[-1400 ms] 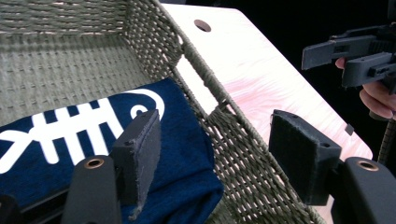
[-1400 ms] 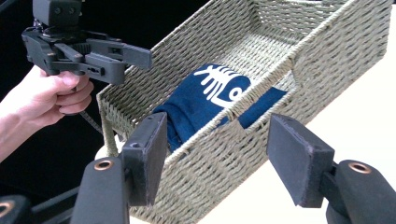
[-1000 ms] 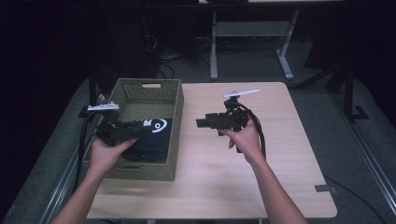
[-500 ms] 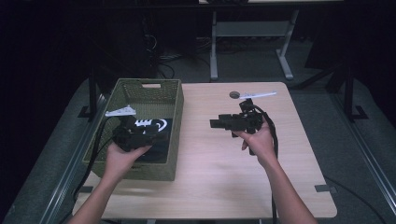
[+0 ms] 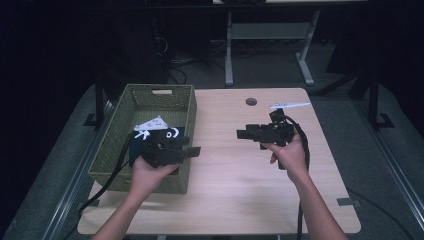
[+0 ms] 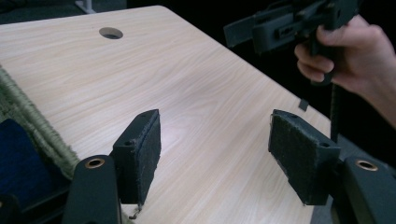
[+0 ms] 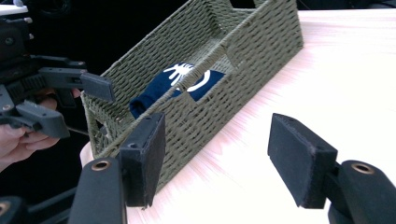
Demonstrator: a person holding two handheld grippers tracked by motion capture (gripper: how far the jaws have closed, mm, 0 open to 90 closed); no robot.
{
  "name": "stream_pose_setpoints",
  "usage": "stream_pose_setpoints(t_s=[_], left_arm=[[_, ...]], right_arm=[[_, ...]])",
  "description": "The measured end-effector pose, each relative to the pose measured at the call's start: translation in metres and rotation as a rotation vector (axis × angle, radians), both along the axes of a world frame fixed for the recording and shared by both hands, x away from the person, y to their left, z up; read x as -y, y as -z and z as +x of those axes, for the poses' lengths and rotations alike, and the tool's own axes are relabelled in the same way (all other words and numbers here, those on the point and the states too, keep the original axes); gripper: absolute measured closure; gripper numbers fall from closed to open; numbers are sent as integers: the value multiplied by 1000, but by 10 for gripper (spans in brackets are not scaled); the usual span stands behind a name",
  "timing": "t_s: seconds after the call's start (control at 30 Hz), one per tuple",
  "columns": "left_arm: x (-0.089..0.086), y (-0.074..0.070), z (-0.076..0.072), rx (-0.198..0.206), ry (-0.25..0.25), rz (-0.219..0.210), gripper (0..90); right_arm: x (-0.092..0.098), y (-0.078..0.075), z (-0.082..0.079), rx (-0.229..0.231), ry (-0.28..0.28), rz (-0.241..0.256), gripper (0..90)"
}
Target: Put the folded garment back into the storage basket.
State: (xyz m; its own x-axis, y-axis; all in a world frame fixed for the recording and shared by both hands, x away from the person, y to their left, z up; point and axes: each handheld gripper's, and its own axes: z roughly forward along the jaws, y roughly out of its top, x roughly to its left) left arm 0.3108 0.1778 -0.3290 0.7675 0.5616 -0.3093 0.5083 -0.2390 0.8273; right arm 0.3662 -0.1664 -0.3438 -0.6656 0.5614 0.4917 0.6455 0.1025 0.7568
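A green woven basket (image 5: 150, 102) stands on the left part of the wooden table (image 5: 235, 185). Inside it lies a navy cloth with white print (image 5: 172, 134), also seen through the basket's side cut-out (image 7: 180, 84). My left gripper (image 5: 194, 150) hovers over the basket's near right corner and points right. It is open with nothing between its pads (image 6: 144, 154). Over the table's right half, my right gripper (image 5: 243, 134) points left at the basket. It is open and holds nothing (image 7: 217, 149). The two grippers face each other, well apart.
A round cable hole (image 5: 251, 101) sits near the table's far edge. Bare wood lies between the two grippers (image 6: 196, 93). Behind the table stands a grey metal frame (image 5: 230, 55) with cables on the dark floor. Black cables trail from both grippers.
My left gripper has moved right, from above the cloth in the basket to the basket's near right corner. My right gripper has drifted a little to the right. The cloth stays in the basket.
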Motion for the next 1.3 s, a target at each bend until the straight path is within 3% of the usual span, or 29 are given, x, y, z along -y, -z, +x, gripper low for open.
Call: stream_pose_setpoints(t_s=[0.13, 0.23, 0.3, 0.5, 0.53, 0.7, 1.3], left_arm=[[15, 2, -1, -7, 25, -18, 351], [26, 3, -1, 3, 42, -3, 345], [30, 4, 0, -8, 52, -32, 350], [48, 11, 0, -6, 67, -8, 345], [51, 12, 0, -7, 76, -22, 344], [57, 20, 1, -23, 73, -28, 349], [78, 43, -13, -13, 96, -37, 364]], right_arm=[[10, 1, -3, -2, 22, 7, 368], [19, 3, -6, -13, 37, 7, 367], [24, 4, -8, -14, 42, 5, 367], [41, 6, -12, -17, 71, 6, 365], [44, 7, -13, -16, 76, 1, 365], [60, 11, -19, -20, 101, -1, 364], [99, 32, -34, -42, 162, -15, 357]])
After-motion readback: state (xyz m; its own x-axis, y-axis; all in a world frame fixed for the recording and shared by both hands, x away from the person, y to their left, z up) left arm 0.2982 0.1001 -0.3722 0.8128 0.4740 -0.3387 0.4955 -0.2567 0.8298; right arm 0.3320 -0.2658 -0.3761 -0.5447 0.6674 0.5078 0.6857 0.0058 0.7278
